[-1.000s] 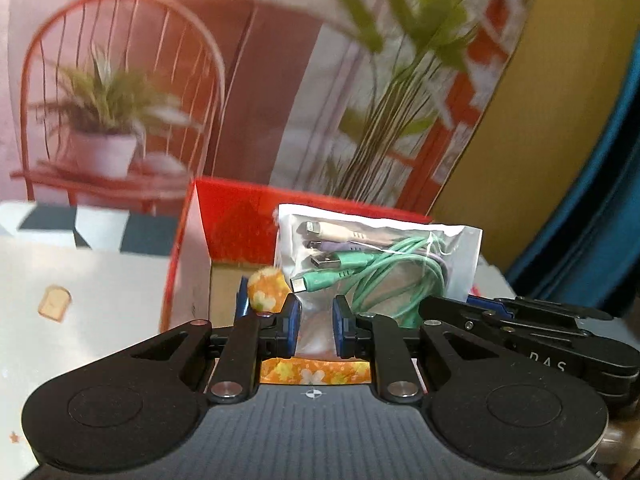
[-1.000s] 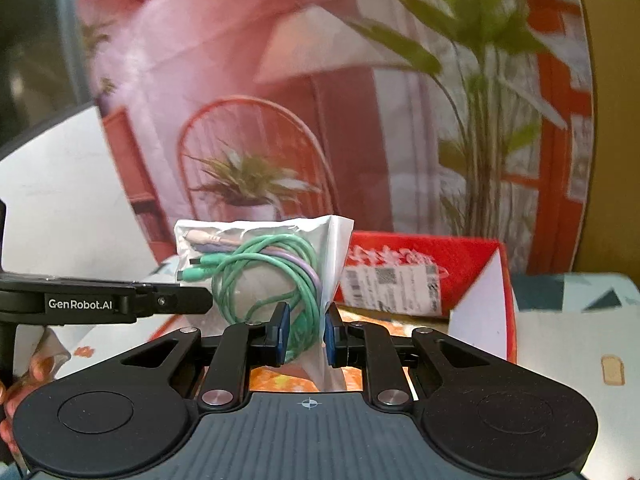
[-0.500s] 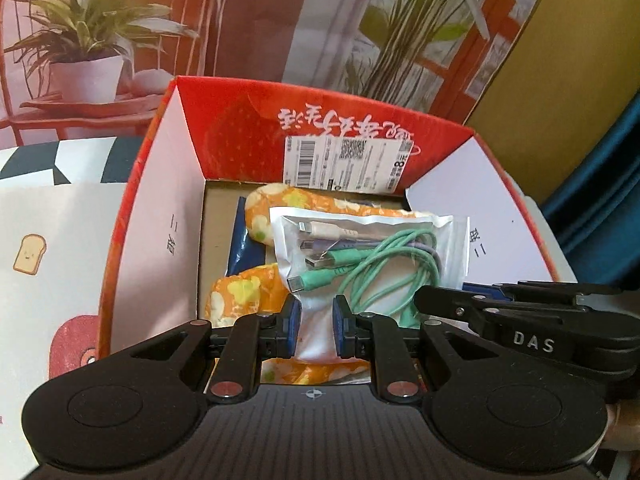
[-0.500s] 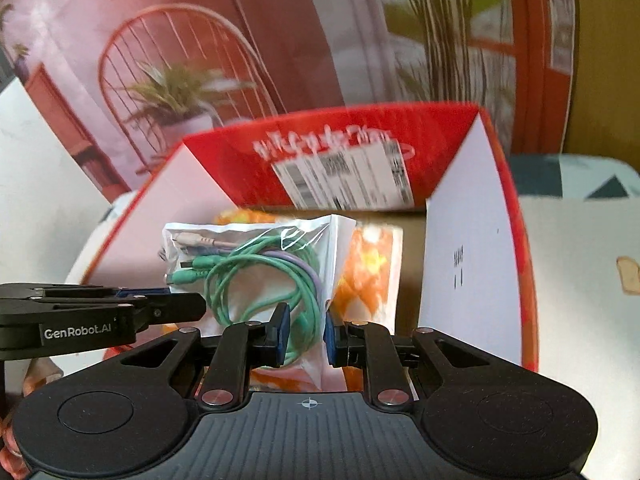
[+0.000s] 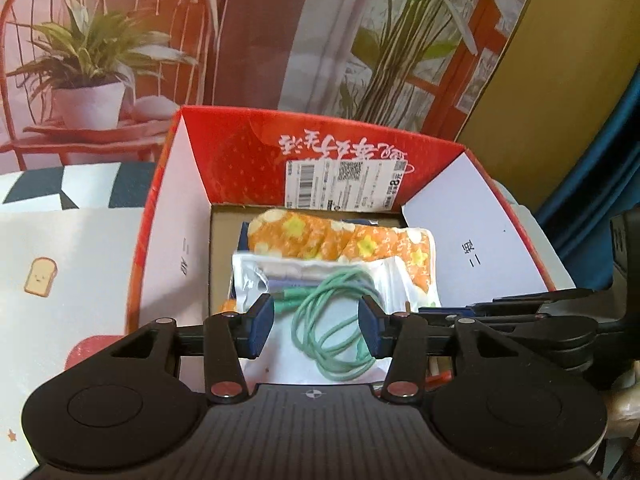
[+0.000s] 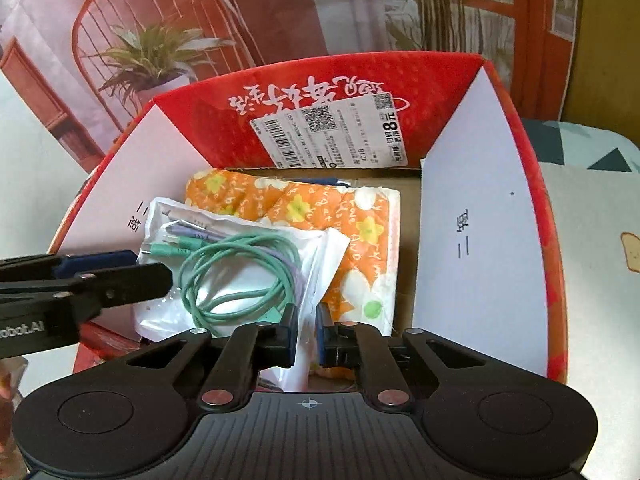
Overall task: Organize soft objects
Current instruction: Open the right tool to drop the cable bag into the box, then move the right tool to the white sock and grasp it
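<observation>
We see the left gripper (image 5: pixel 316 326) with its blue-padded fingers (image 5: pixel 260 328) spread wide, low in the centre of the left view, and the coiled green cable shows in the gap between them without touching either pad. The right gripper (image 6: pixel 307 334) has its fingers pressed nearly together on the lower corner of the cable bag (image 6: pixel 240 264), pinching the clear plastic at the bottom centre of the right view.

The bag is a glossy, crinkled pouch holding looped green and lilac cables (image 6: pixel 236 272) with small plugs at the upper left end. It lies inside the red box (image 6: pixel 440 80), toward the left half, on top of the orange cloth (image 6: pixel 340 216), a soft folded fabric printed with yellow and white flowers. A strip of brown cardboard floor shows to the right of the cloth, along the white right flap.

The box has four raised flaps: red at the back with white script and a barcode label (image 6: pixel 332 132), plain white at the sides. They wall in both grippers closely. Outside the box, a white mat (image 5: pixel 60 272) with a toast drawing lies at the left of the left view.
</observation>
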### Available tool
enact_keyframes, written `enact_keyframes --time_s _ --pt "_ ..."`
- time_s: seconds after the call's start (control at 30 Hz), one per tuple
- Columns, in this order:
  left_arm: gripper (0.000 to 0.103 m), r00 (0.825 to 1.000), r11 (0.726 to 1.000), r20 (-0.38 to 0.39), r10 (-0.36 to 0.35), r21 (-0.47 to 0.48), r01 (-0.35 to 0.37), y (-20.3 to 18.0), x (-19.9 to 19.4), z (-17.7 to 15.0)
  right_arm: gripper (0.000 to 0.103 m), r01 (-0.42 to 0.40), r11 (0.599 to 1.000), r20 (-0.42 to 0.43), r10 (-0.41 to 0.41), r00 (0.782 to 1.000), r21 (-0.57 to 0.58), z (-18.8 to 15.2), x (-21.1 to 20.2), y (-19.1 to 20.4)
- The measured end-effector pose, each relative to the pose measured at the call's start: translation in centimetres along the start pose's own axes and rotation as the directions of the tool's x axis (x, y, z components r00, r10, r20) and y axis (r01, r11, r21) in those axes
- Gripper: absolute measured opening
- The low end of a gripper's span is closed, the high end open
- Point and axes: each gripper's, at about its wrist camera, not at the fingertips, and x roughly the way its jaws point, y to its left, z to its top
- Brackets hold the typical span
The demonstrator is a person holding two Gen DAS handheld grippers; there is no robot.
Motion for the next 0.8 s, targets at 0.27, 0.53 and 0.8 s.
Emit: enact_keyframes --time_s 0.27,0.53,0.8 --pt "0.049 0.995 0.997 0.102 0.024 0.065 -0.030 -0.4 -3.1 -0.4 0.022 0.021 0.998 0.142 -0.012 0.990 -0.062 -0.8 -3.0 0.8" --pt "0.049 0.966 0.993 0.252 0.050 0.090 -0.075 -0.4 -8.4 -3.7 0.032 0.010 0.991 0.367 0.040 0.929 -0.132 -3.9 -8.7 0.9" --pt "0.049 0.966 0.995 0.245 0.082 0.029 -0.092 0.8 -10.3 -8.7 0.035 -0.019 0.988 0.450 0.088 0.888 -0.156 -8.5 -12.2 0.5"
